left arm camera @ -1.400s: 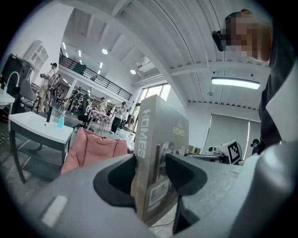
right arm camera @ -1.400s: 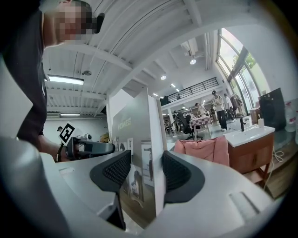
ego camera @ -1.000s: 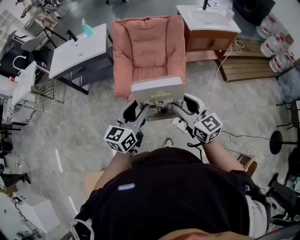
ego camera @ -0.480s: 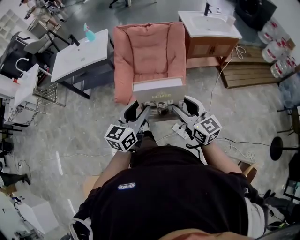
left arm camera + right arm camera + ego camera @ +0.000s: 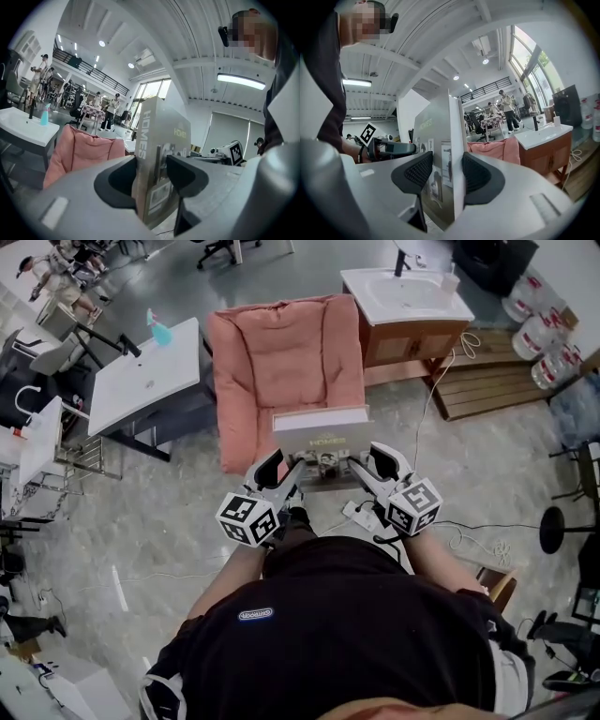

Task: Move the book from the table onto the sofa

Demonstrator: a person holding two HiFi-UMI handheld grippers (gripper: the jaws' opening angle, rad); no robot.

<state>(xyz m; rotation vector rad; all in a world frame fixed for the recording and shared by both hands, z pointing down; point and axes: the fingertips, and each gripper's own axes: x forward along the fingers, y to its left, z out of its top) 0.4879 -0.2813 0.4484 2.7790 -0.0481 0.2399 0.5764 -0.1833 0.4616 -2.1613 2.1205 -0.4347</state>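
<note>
Grey-covered book (image 5: 320,427) held in the air, off the table, before the pink sofa (image 5: 281,352) — left gripper (image 5: 289,468) and right gripper (image 5: 359,465) each clamped on its near edge. Carrying step in hand; next move, as judged: advance over the seat cushion, lower, release both grips

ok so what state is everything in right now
book, held in the air by both tools, near the sofa's front edge, not set down
left tool, shut on the book
right tool, shut on the book
sofa, the book not yet on it
</note>
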